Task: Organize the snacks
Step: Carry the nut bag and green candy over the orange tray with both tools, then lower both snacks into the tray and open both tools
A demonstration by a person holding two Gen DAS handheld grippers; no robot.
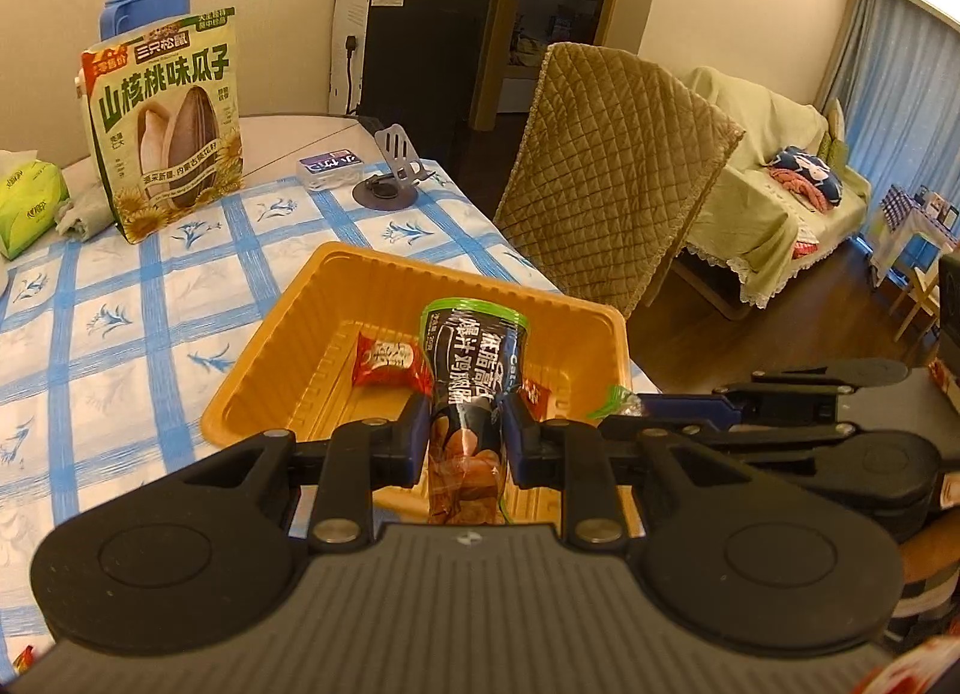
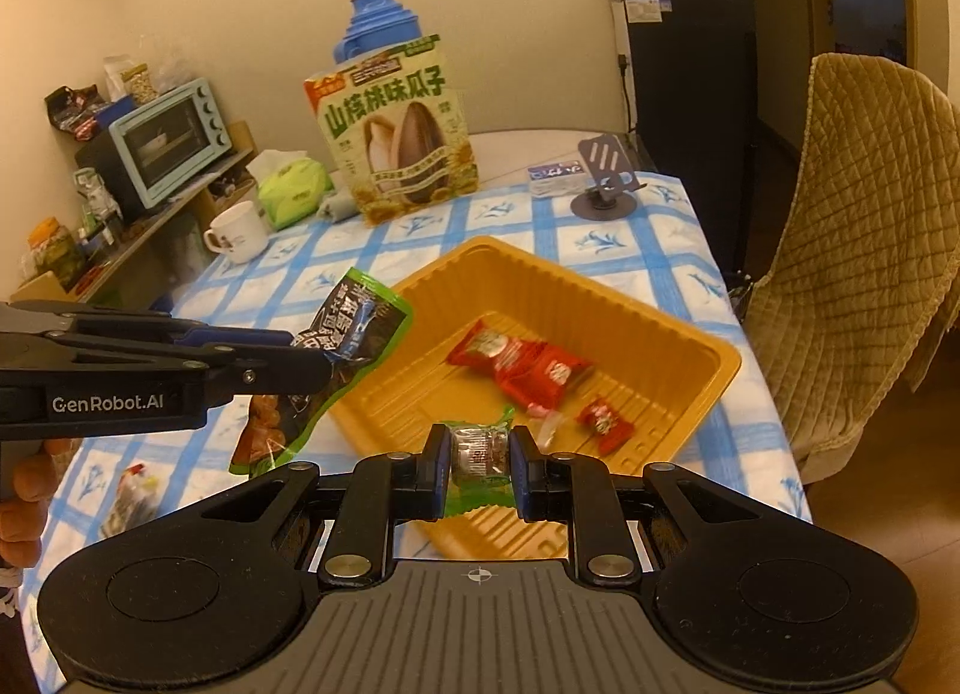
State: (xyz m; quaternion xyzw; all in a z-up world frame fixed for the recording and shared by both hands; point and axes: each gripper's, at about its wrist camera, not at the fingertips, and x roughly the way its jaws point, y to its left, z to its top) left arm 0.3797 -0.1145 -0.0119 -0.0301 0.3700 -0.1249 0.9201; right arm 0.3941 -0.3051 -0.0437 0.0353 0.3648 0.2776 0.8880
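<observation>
The orange tray (image 2: pixel 714 376) is the target, and both held snacks hang right at its near rim, so the coming move turns on lowering each one past that rim onto the tray floor.

The dark chicken snack packet (image 1: pixel 474 376) is pinched at its middle by the left gripper (image 1: pixel 465 436). Its long axis runs forward along the fingers and tilts down, with the green-edged end already over the tray's inside. In the right wrist view the same packet (image 2: pixel 345 334) hangs at the tray's near left corner, partly over the cloth.

The right gripper (image 2: pixel 479 457) is pressed together on a small green-wrapped snack (image 2: pixel 480 448), held crosswise just above the near rim. This one looks nearer to a bare patch of floor; the left arm comes in from the side.

Inside the tray lie a large red packet (image 2: pixel 516 361) towards the middle and a small red candy (image 2: pixel 606 421) nearer the right wall. A drop, I judge, should aim left of these, where the floor is free.

Outside the tray, one more small wrapped snack (image 2: pixel 129 499) rests on the checked tablecloth (image 2: pixel 606 241) near its left front edge. Towards the far edge stand a sunflower seed bag (image 2: pixel 402 135), a white mug (image 2: pixel 237 235), a green tissue pack (image 2: pixel 291 193) and a phone stand (image 2: pixel 606 178), all well apart from the tray. A quilt-covered chair (image 2: pixel 870 250) stands beside the table's right edge, clear of both arms.
</observation>
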